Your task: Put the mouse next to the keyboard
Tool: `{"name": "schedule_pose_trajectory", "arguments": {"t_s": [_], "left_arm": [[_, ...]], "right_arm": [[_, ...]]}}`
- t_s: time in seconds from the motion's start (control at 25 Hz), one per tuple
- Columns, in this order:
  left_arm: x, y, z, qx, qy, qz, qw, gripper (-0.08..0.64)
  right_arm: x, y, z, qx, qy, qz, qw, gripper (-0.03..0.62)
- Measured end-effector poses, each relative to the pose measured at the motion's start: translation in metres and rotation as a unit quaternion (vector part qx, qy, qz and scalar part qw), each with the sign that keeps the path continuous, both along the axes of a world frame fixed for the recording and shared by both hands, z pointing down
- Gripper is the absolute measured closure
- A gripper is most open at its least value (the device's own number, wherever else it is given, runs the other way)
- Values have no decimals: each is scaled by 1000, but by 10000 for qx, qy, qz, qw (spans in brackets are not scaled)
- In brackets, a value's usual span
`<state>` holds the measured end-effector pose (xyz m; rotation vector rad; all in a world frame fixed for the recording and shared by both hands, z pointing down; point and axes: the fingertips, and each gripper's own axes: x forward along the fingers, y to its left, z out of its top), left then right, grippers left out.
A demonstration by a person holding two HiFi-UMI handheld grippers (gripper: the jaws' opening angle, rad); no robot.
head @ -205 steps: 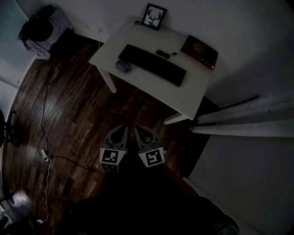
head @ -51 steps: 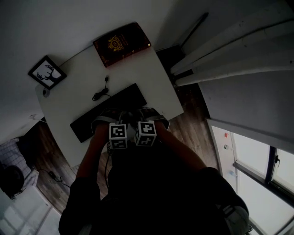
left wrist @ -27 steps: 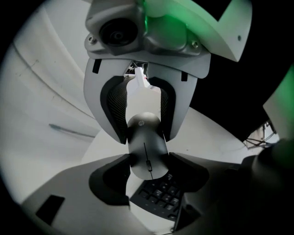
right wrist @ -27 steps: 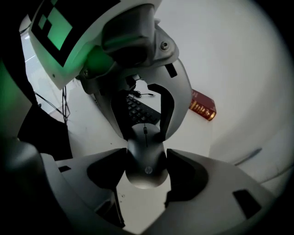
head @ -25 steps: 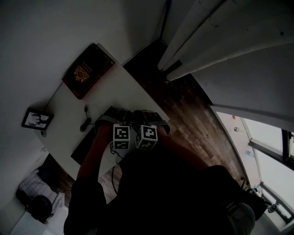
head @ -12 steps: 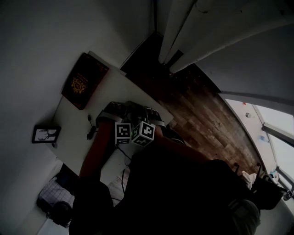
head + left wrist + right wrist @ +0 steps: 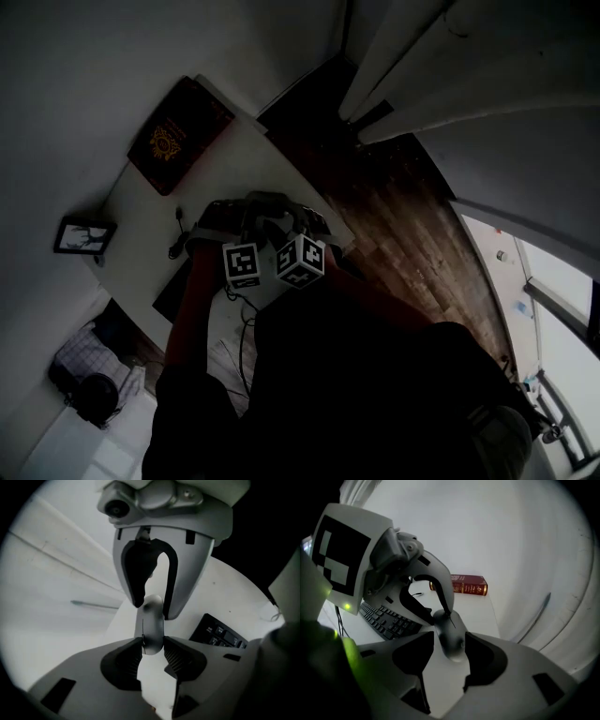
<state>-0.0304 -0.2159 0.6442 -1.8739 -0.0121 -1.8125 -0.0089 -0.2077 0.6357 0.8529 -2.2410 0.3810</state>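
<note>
A grey mouse [image 7: 151, 620] is held just above the white table [image 7: 253, 150], gripped from opposite ends by both grippers. My left gripper [image 7: 152, 646] is shut on one end, its pads against the mouse's sides. Facing it, my right gripper [image 7: 450, 648] is shut on the other end of the mouse [image 7: 450, 630]. The black keyboard [image 7: 386, 618] lies to the left of the mouse in the right gripper view, and its corner [image 7: 218, 632] shows in the left gripper view. In the head view the two grippers [image 7: 234, 214] [image 7: 292, 216] meet over the table's end and hide the mouse.
A red book [image 7: 178, 136] lies at the table's far corner by the wall. A framed deer picture [image 7: 82, 236] and a coiled black cable [image 7: 176, 236] sit beyond the keyboard [image 7: 172, 292]. Dark wood floor [image 7: 412, 234] and pale curtains [image 7: 469, 84] lie to the right.
Eight seconds ago the mouse lay at the keyboard's other end and both grippers hung over the floor. Over the last second the grippers stay together over the table's end while the head view swings.
</note>
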Motion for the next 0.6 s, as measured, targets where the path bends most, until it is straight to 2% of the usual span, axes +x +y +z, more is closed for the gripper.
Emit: {"name": "schedule_pose_trajectory", "arguments": {"t_s": [0.16, 0.28, 0.36, 0.52, 0.6], "left_arm": [[-16, 2, -2, 362, 79, -445, 9983, 413], [-18, 2, 6, 575, 94, -503, 9970, 422], [-16, -2, 12, 559, 111, -473, 9973, 425], [-8, -3, 20, 246, 105, -259, 9993, 449], [-10, -2, 19, 275, 50, -254, 9993, 448]], "right_arm": [[1, 3, 9, -119, 20, -23, 9999, 370], [3, 6, 7, -72, 34, -12, 10000, 370], [4, 8, 1, -5, 24, -14, 10000, 370], [14, 18, -13, 115, -26, 59, 9999, 371], [21, 26, -20, 188, -100, 101, 9997, 371]]}}
